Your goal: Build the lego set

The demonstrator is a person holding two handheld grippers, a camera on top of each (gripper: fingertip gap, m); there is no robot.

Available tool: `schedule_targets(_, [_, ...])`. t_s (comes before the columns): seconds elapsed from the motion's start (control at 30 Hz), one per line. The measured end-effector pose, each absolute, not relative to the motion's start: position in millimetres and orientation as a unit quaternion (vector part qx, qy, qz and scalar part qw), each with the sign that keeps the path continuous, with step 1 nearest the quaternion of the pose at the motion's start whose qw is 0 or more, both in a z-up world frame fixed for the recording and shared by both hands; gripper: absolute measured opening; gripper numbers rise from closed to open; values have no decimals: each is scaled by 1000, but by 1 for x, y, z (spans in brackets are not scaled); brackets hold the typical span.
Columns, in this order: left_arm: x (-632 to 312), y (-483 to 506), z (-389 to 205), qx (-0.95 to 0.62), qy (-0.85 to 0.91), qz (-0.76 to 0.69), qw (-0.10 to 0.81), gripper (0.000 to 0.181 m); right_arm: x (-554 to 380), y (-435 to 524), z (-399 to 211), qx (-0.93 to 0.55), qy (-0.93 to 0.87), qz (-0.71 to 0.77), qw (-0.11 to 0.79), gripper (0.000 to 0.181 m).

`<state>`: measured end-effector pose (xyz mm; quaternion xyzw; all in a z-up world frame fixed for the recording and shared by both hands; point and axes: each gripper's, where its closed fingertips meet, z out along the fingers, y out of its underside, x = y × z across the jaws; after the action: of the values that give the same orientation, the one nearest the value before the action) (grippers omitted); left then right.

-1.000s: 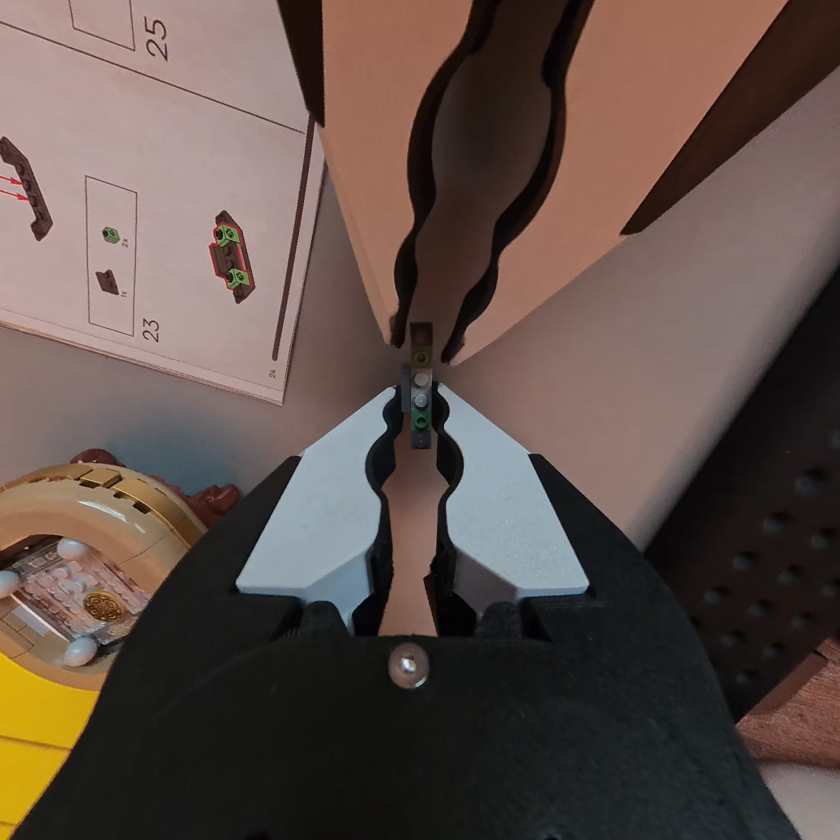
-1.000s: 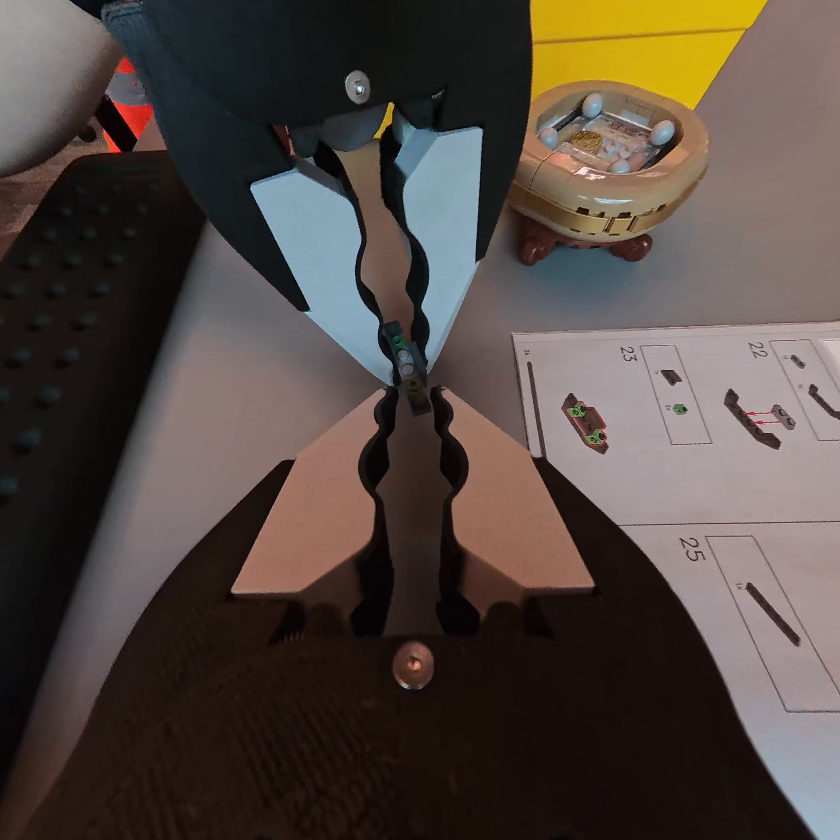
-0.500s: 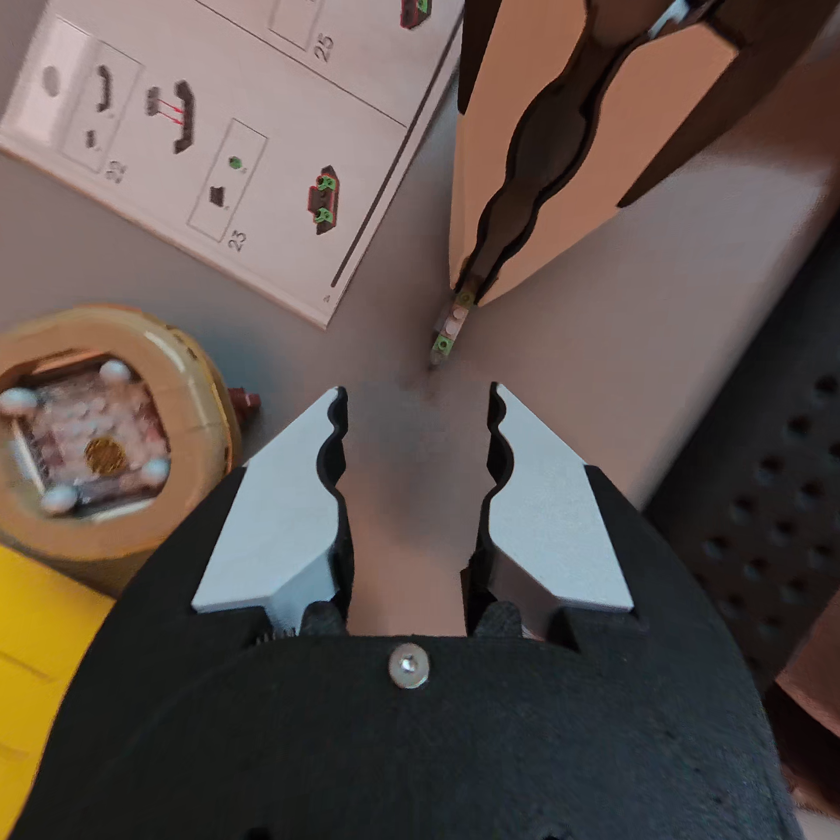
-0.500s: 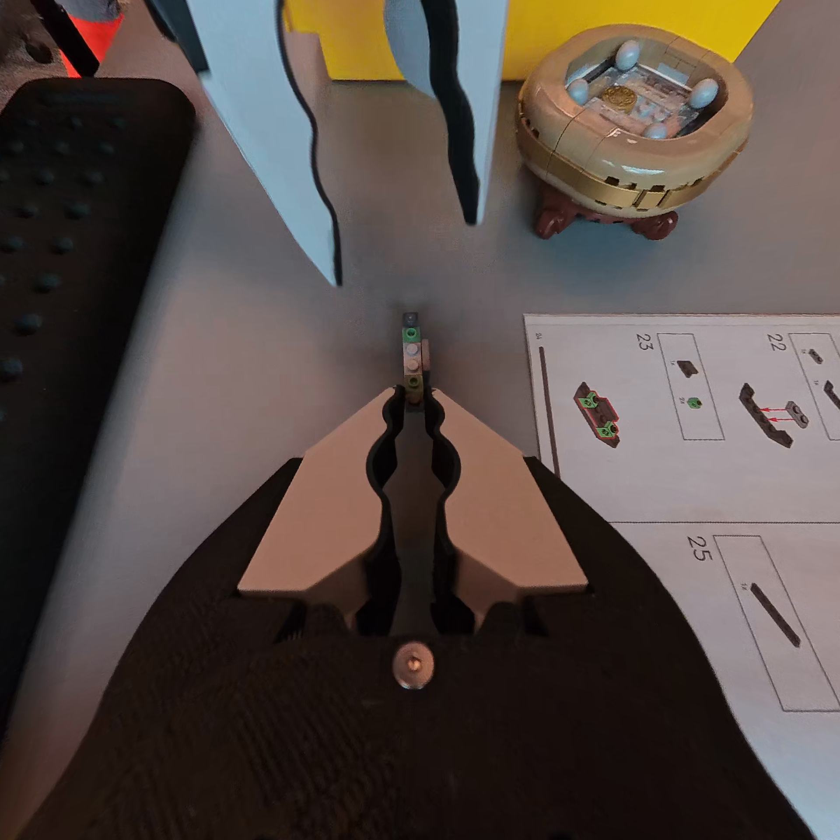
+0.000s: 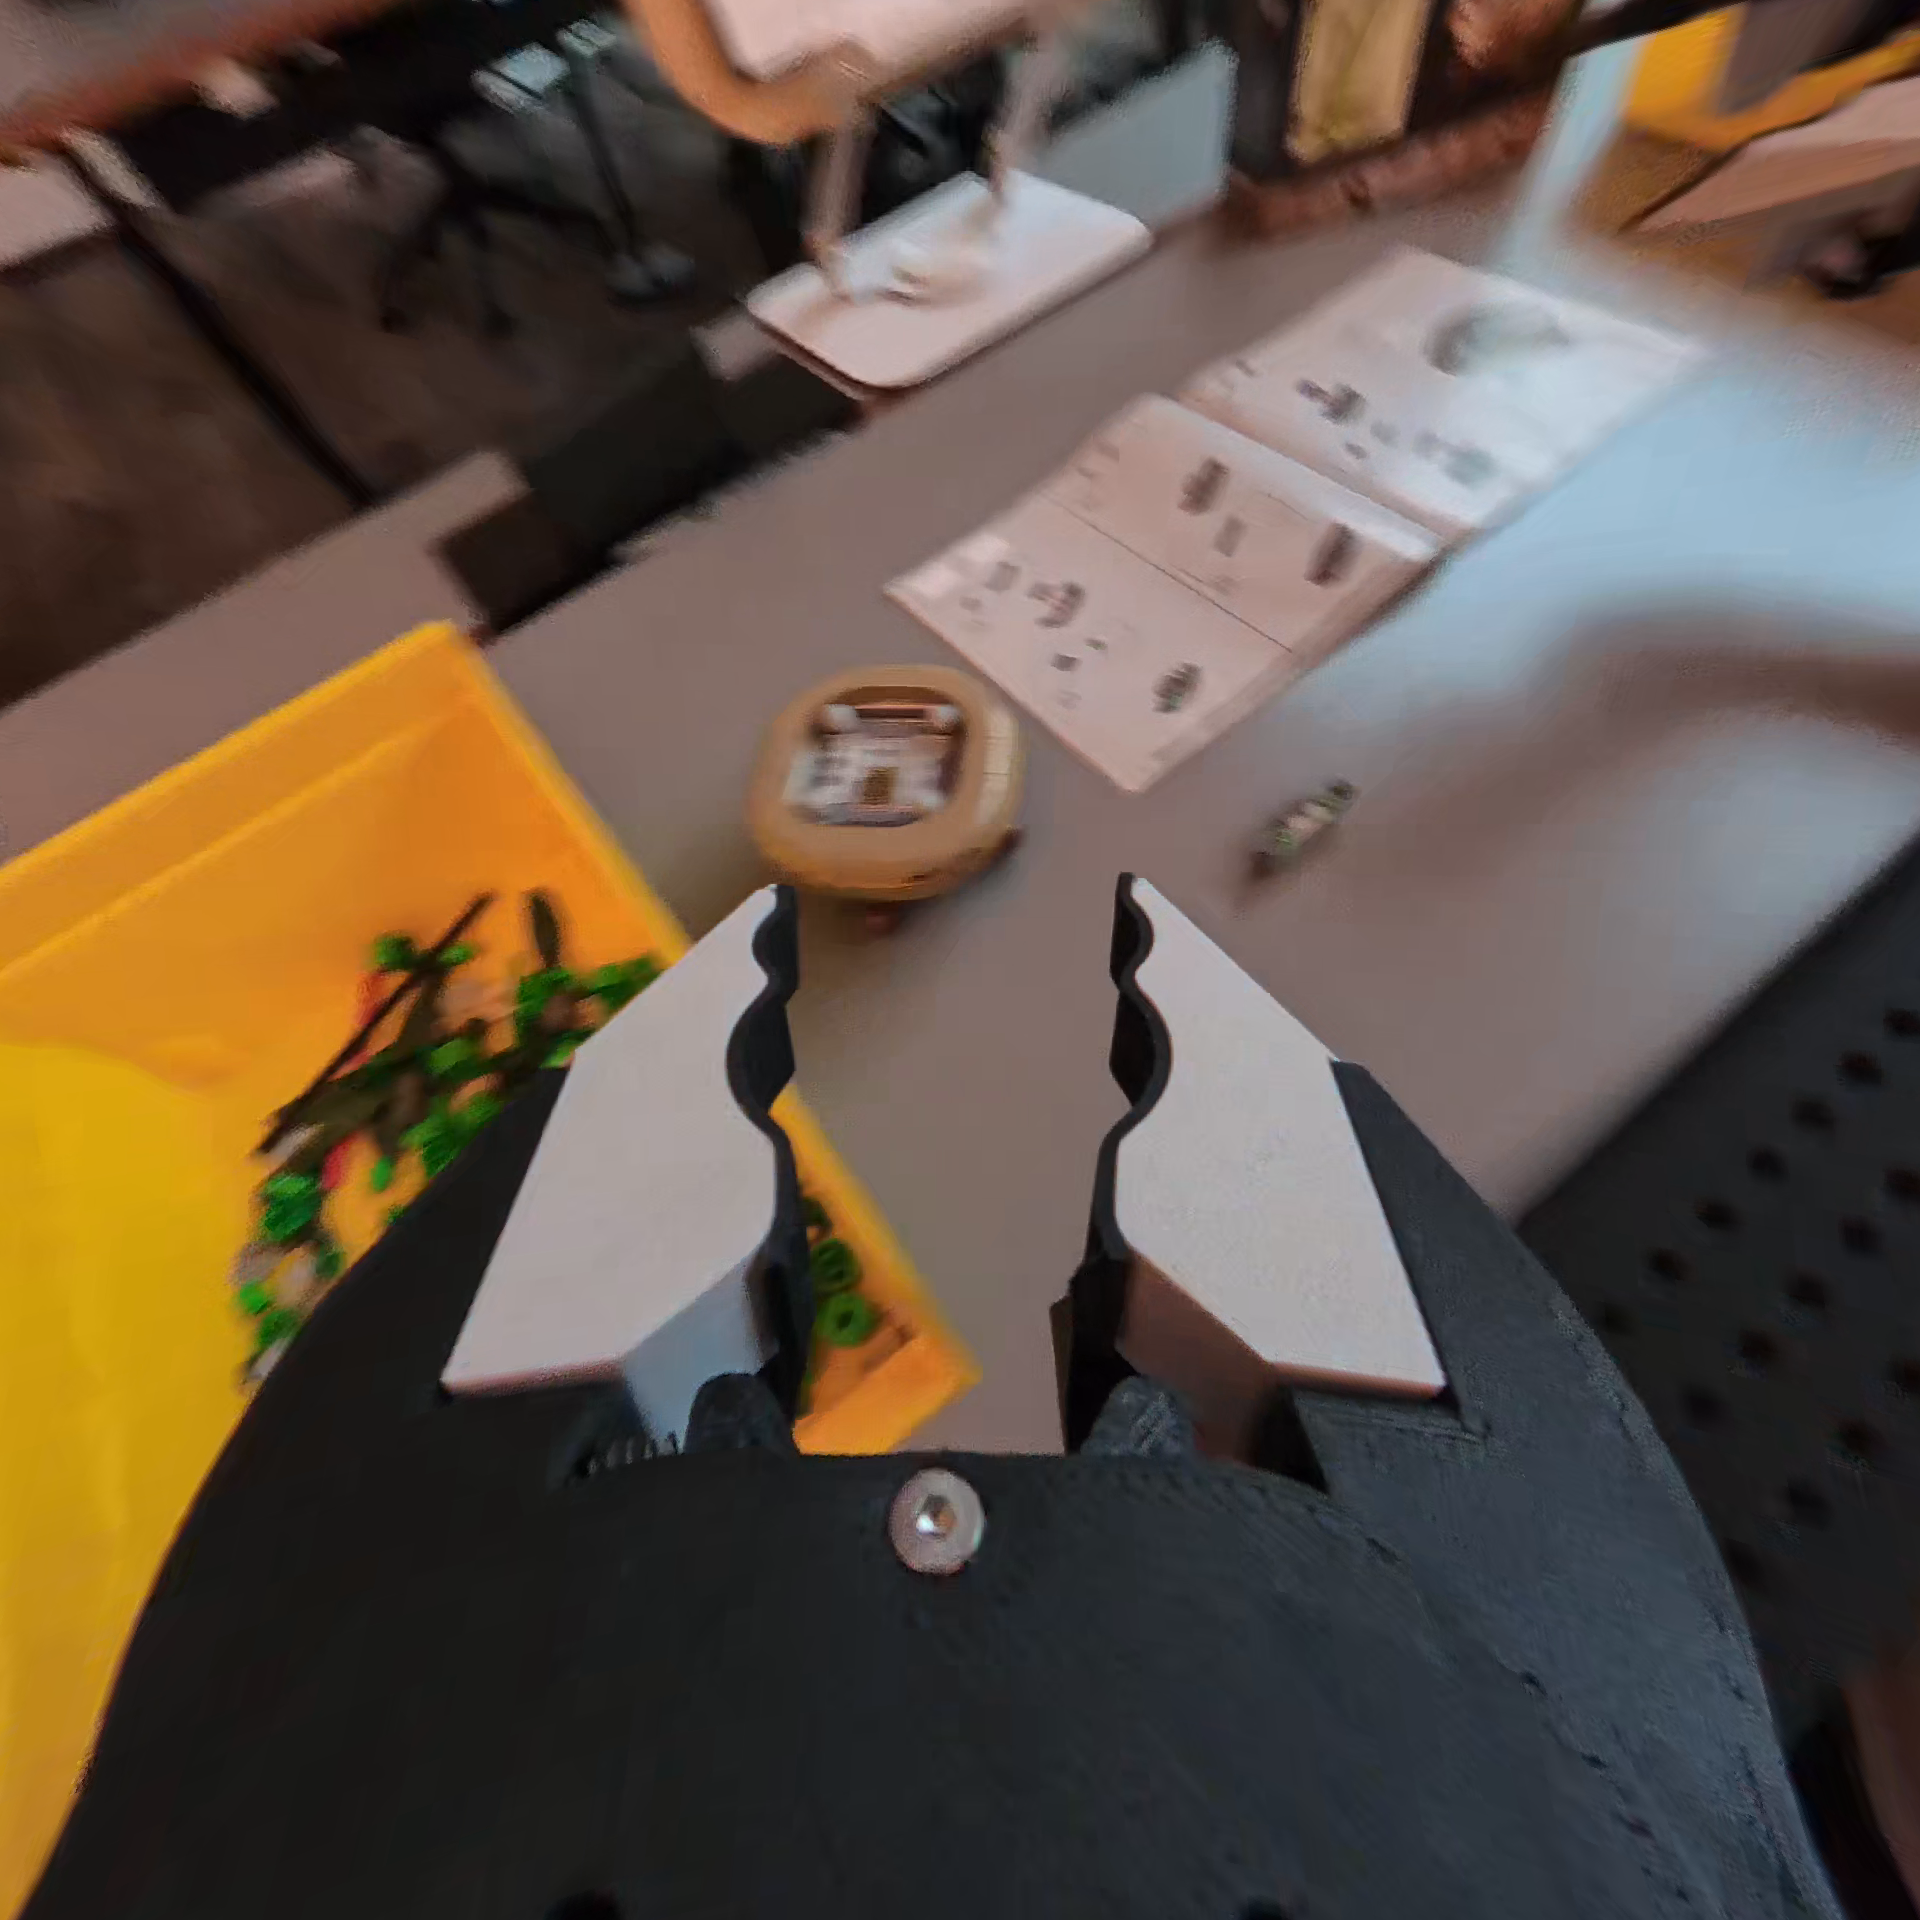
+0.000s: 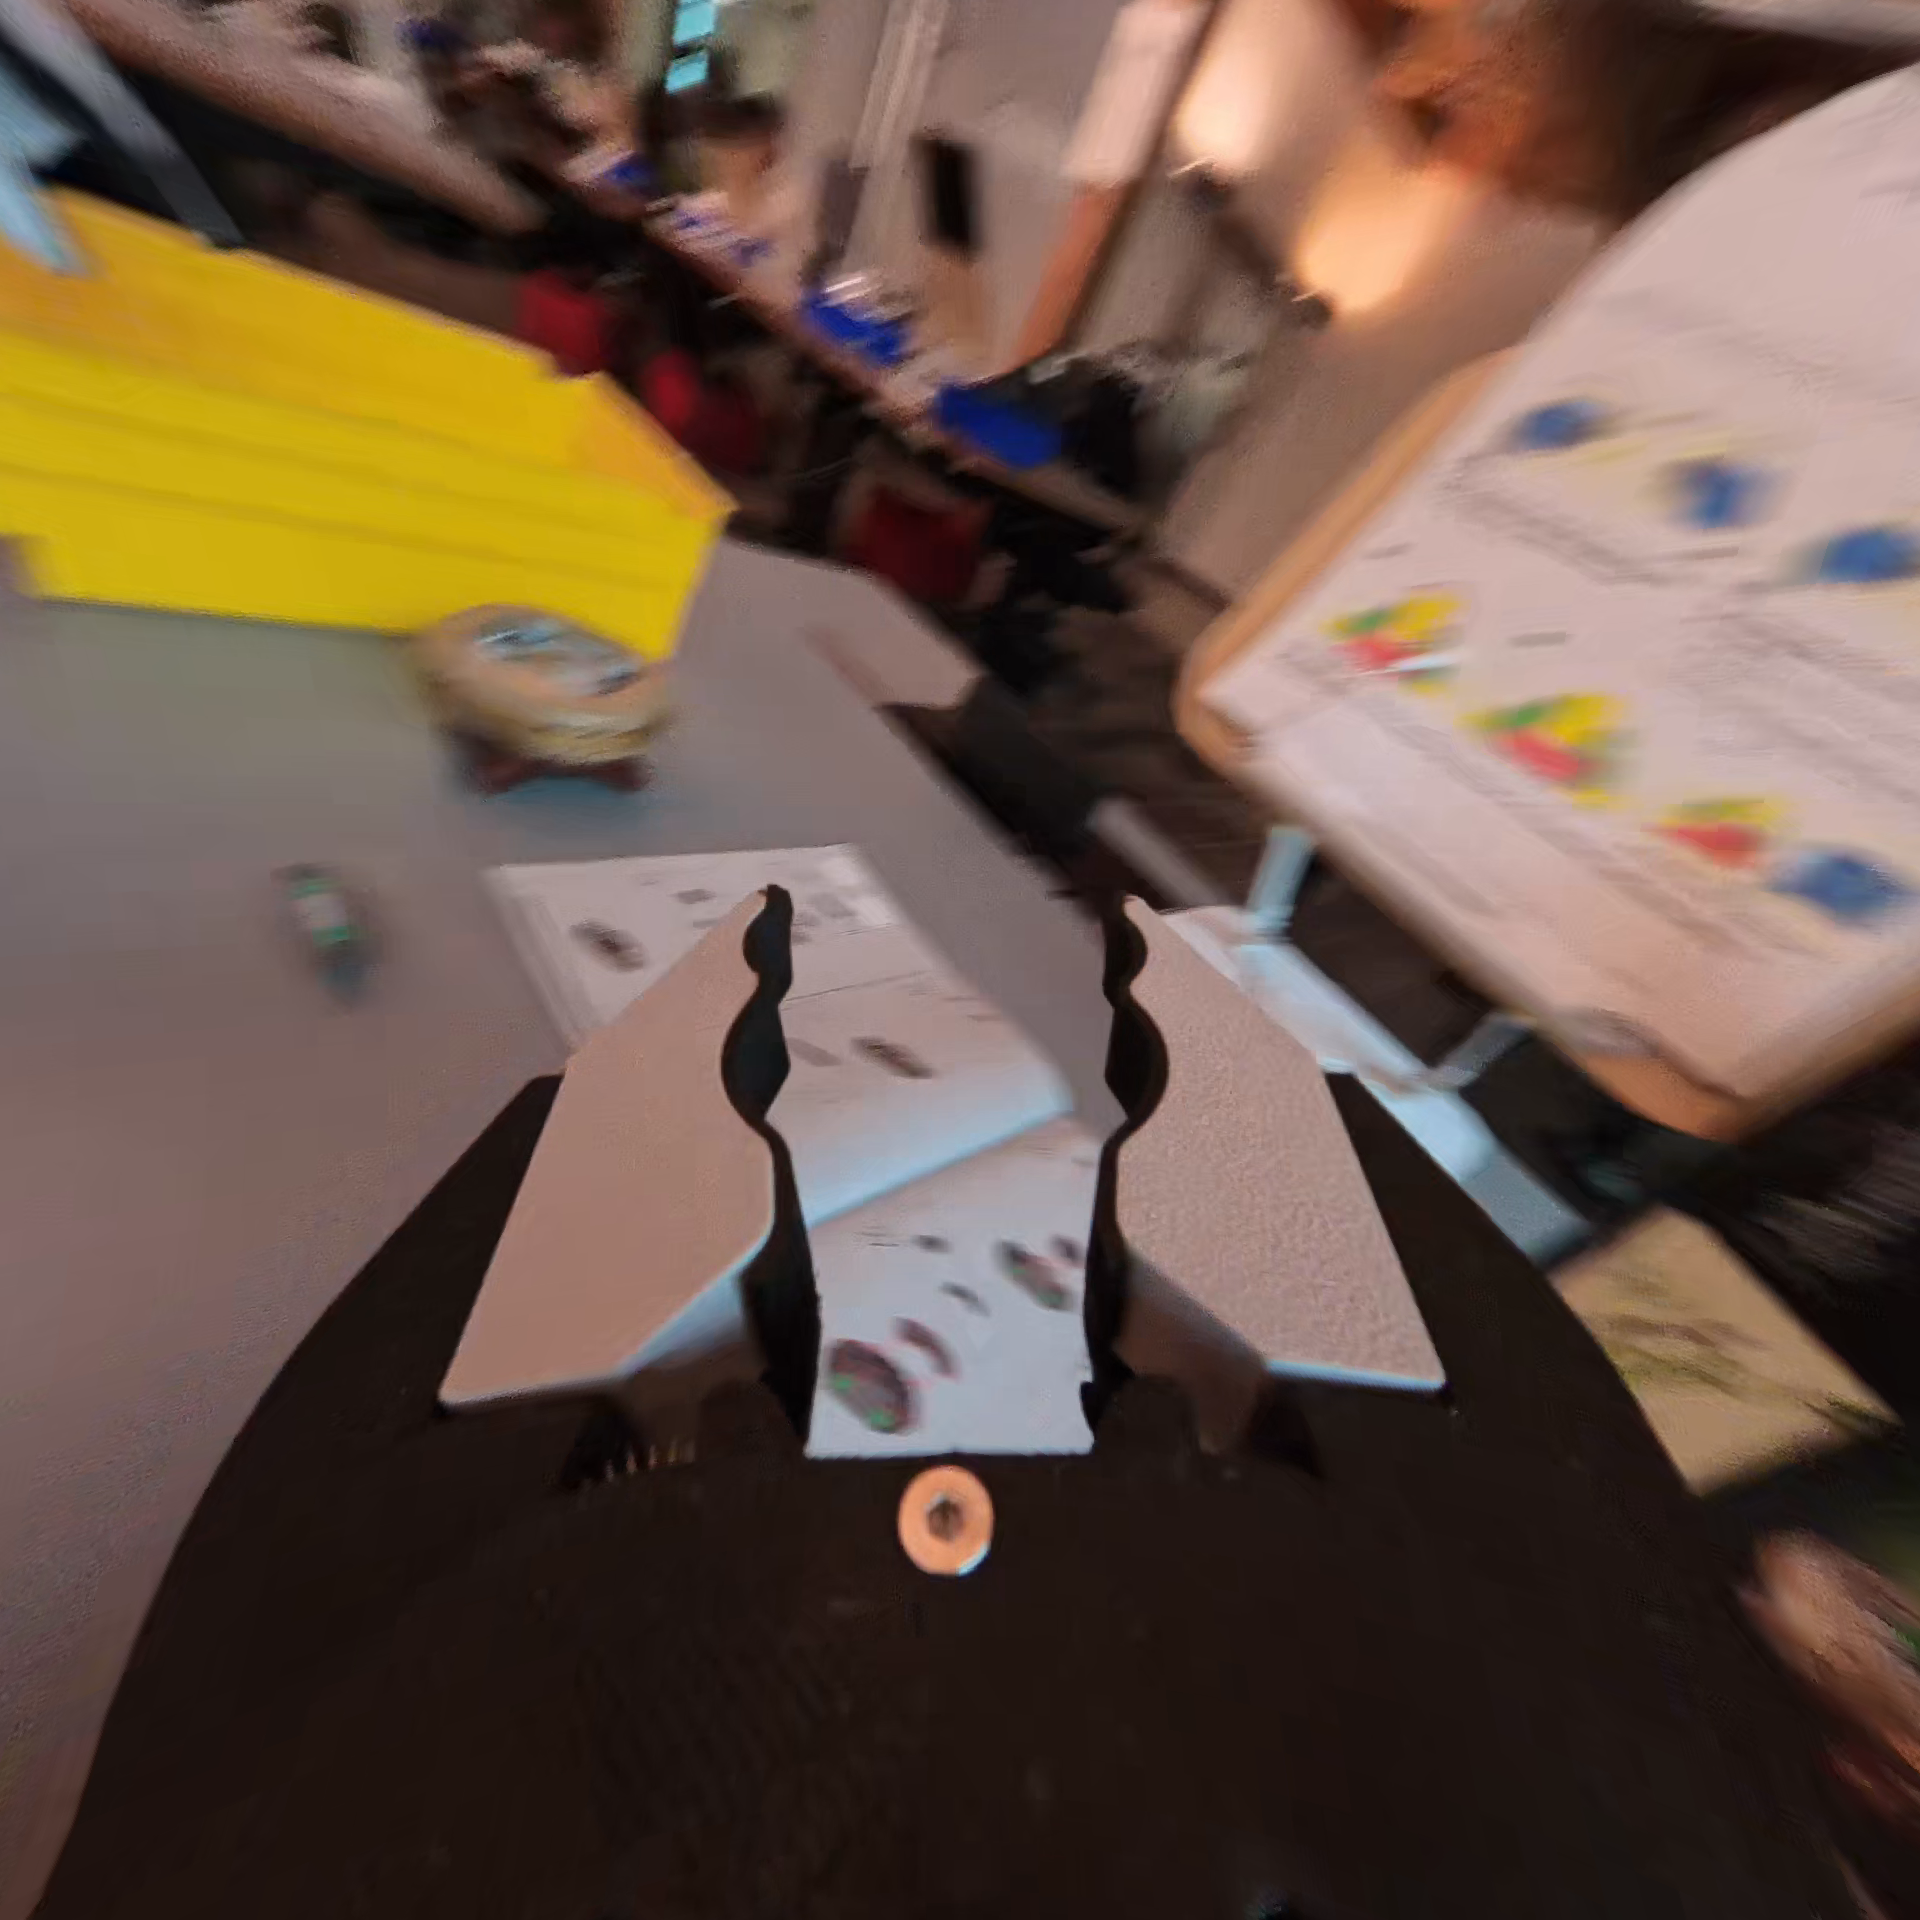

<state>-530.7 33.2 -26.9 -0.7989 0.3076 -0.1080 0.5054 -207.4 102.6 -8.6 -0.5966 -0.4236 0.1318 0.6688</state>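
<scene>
With both our left tongs and right tongs released and empty, the small green-studded piece lies on the surface at two o'clock of the tan rounded build, unattached, so much building remains.

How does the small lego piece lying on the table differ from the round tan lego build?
The small lego piece is thin, narrow and dark with green bits; the round tan lego build is far bigger and bulkier. The piece lies flat on the grey table; the build stands raised on dark feet. The piece lies beside the instruction booklet; the build is nearer the yellow bin. Neither gripper holds either.
</scene>
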Motion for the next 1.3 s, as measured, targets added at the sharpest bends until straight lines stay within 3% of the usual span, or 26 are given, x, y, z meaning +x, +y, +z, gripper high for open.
schedule_targets(0.03, [-552, 35, -21, -798, 279, -102, 524, 59, -186, 109, 4, -596, -387, 111, 695, 59])
schedule_targets(0.17, [-617, 36, -6, -800, 210, -81, 556, 60, -148, 120, 16, -601, -313, 94, 730, 47])
schedule_targets(0.33, [-675, 42, -7, -840, 215, -18, 498, 57, -155, 129, -5, -612, -343, 48, 711, 41])
schedule_targets(0.57, [-681, 54, -32, -861, 314, -33, 399, 47, -167, 134, -34, -633, -384, 17, 672, 39])
schedule_targets(0.73, [-683, 75, -55, -869, 351, -51, 346, 44, -134, 139, -14, -602, -343, -96, 715, 39])
schedule_targets(1.03, [-697, 111, -81, -856, 436, 16, 278, 44, -103, 148, -24, -632, -296, -123, 706, 31])
schedule_targets(1.3, [-693, 102, -106, -843, 501, -3, 197, 54, -103, 153, -40, -650, -306, -138, 682, 28])
